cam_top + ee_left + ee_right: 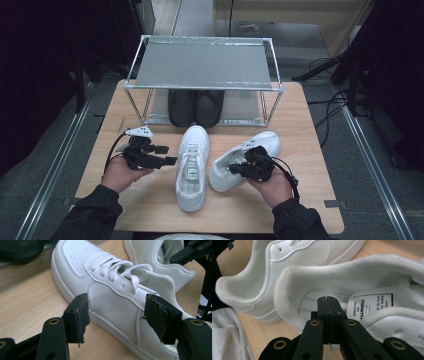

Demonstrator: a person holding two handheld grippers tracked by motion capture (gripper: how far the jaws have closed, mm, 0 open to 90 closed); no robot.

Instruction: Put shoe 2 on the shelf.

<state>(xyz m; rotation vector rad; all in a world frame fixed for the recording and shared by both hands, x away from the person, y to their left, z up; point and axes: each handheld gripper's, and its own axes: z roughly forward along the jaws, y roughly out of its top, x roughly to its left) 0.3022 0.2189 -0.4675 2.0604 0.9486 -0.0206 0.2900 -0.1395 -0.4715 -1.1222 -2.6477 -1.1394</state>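
Two white sneakers on wooden counter (pixel 150 205), before metal shoe rack (pixel 202 82) holding black pair (pixel 195 106). Left sneaker (pixel 192 165) straight, right sneaker (pixel 240 160) angled. Left gripper (pixel 115 320) spread wide, beside left sneaker's flank, not touching. Right gripper (pixel 328 315) pressed together over right sneaker's collar; whether pinching the rim, cannot tell. Tongue label (pixel 372 305): "DESIGN FOR YOU", brand partly legible, "HUANQIU" or similar.

Lighting's even and soft from overhead, so the tabletop (pixel 310 165) looks bright while the room edges go nearly black. Shadows are faint. Both gripper views get soft up close, especially the white shoe (pixel 294 255) behind.
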